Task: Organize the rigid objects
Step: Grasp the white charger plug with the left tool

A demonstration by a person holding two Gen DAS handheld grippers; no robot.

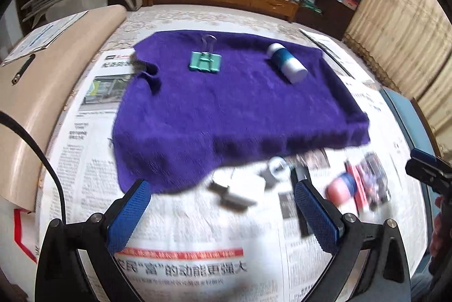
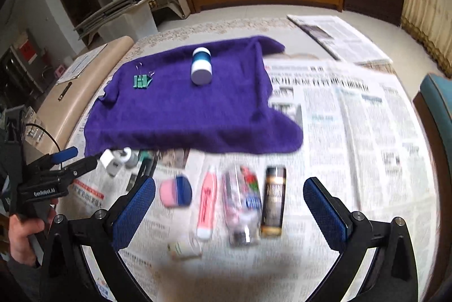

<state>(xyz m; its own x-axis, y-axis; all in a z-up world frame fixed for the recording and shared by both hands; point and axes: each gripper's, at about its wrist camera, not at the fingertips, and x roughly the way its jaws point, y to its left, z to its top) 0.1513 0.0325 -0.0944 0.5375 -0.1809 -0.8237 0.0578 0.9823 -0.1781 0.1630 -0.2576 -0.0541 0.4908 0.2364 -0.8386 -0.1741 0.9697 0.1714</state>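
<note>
- My left gripper (image 1: 223, 200) and right gripper (image 2: 228, 194) are both hanging wide open, gripping nothing, touching nothing.
- Blurred small items are lying on the newspaper (image 2: 353, 132) just ahead: a pink tube (image 2: 207, 206), a dark box (image 2: 273, 200).
- Farther off, a green binder clip (image 1: 204, 62) and a white-and-blue bottle (image 1: 286, 62) are resting apart on the purple towel (image 1: 226, 110).

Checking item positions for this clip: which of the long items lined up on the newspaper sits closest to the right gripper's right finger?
The dark tube with gold bands, rightmost in the row; the pink-and-white tube and clear packet lie further left.
</note>
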